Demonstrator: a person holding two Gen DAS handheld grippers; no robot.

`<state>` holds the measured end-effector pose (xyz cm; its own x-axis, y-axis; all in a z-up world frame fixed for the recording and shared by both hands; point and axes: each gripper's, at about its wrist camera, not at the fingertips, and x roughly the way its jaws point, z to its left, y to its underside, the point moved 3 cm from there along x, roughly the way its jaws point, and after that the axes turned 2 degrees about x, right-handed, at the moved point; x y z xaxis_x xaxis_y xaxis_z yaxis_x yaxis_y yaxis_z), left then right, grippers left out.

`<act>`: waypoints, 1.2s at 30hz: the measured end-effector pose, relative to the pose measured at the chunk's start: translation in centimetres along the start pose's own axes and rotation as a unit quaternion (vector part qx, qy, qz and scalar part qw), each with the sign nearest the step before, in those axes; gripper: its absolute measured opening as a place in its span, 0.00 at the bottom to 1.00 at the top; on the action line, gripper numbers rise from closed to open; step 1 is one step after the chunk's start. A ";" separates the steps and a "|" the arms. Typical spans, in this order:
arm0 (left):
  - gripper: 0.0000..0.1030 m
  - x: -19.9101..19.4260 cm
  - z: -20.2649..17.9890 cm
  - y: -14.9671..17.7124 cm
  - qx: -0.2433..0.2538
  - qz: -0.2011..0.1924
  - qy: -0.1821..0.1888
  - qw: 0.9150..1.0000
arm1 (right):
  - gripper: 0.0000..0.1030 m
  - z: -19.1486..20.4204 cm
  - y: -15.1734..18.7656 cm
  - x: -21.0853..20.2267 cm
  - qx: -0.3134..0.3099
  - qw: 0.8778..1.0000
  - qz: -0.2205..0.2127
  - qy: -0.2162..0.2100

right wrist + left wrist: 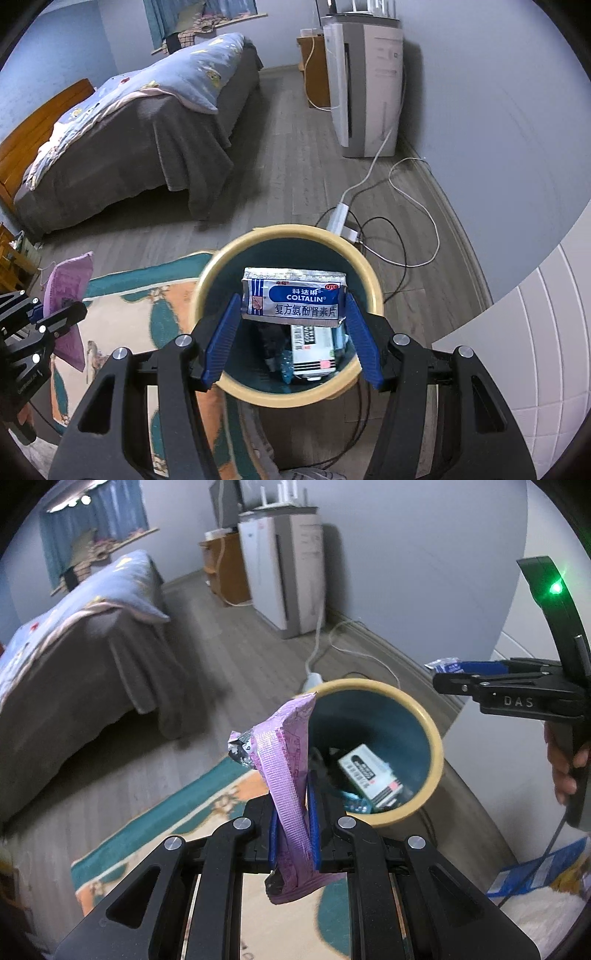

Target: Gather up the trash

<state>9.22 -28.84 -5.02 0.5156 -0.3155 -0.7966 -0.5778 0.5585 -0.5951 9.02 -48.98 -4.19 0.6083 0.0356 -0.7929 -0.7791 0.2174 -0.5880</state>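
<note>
A: Your right gripper (291,325) has the foil medicine packet (293,297) clamped flat between its blue pads, jaws standing fairly wide because the packet spans them. In the right wrist view it hangs directly above the mouth of the bin (218,266), inside the ring of the rim. A white box (314,349) and some clear wrapping already lie at the bottom of the bin.

B: So release there?

A: I'd judge yes. Hold level over the bin's centre, open the jaws fully, and let the packet fall flat. Don't tilt toward the rim; a wide packet could catch an edge and tip out onto the rug (122,317) beside the bin.

B: And your left?

A: The left gripper (291,834) is nearly closed on the pink wrapper (286,775), pinched at mid-length, with its upper end flopping toward the bin's near-left rim. The wrapper sits just outside the bin, over the rug, not yet above the opening.

B: Order?

A: Drop the right first, clear it away from the bin, then bring the left across the rim until the whole wrapper hangs inside the bin before letting go. It's light and crumpled; it may cling to a pad.
</note>
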 end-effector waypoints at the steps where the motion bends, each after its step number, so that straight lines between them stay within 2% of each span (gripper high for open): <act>1: 0.14 0.5 -0.5 0.0 0.002 0.005 0.008 1.000 | 0.56 -0.4 0.1 0.2 0.000 1.000 0.002 0.002; 6: 0.14 3.3 -2.7 0.1 0.024 0.028 0.040 0.999 | 0.56 -2.2 0.7 1.7 0.009 1.000 0.021 0.011; 12: 0.15 6.5 -3.3 -0.9 0.033 0.038 0.052 0.997 | 0.56 -2.0 0.4 3.7 0.022 0.999 0.036 -0.002; 13: 0.20 6.9 -3.0 -1.3 0.029 0.032 0.051 0.998 | 0.57 -1.8 0.0 4.2 0.022 0.999 0.037 -0.007; 14: 0.29 7.2 -2.7 -1.8 0.022 0.028 0.054 0.998 | 0.58 -1.4 -0.2 4.5 0.023 0.999 0.038 -0.009; 16: 0.42 7.6 -2.3 -2.2 0.013 0.023 0.063 0.998 | 0.66 -1.0 -0.5 5.2 0.025 0.999 0.039 -0.015; 17: 0.48 7.7 -1.9 -2.3 0.012 0.021 0.061 0.998 | 0.67 -1.0 -0.6 5.4 0.027 0.999 0.038 -0.014; 22: 0.61 6.5 -0.6 -1.9 -0.004 0.012 0.056 0.998 | 0.67 -1.2 -0.1 5.0 0.032 0.999 0.039 -0.018; 24: 0.63 6.0 -0.2 -1.7 -0.011 0.010 0.055 0.998 | 0.67 -1.6 0.1 4.4 0.036 0.999 0.037 -0.017; 26: 0.72 4.7 0.1 -1.3 -0.018 0.002 0.055 0.998 | 0.68 -1.8 0.2 3.5 0.038 0.999 0.031 -0.014; 31: 0.92 0.4 0.5 -1.5 -0.028 -0.036 0.036 0.998 | 0.84 -1.0 0.6 0.2 0.021 1.000 0.009 -0.002; 34: 0.95 -2.0 0.7 -1.6 -0.033 -0.048 0.022 0.998 | 0.95 -0.5 1.0 -2.3 0.009 1.000 -0.012 0.009; 36: 0.95 -3.5 0.7 -1.5 -0.042 -0.046 0.005 0.998 | 0.94 -0.3 1.4 -3.7 0.009 1.000 -0.024 0.014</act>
<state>8.76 -28.08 -1.27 0.5639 -0.3701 -0.7383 -0.5788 0.4605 -0.6729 5.64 -49.14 -2.10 0.6409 -0.0022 -0.7676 -0.7458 0.2350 -0.6233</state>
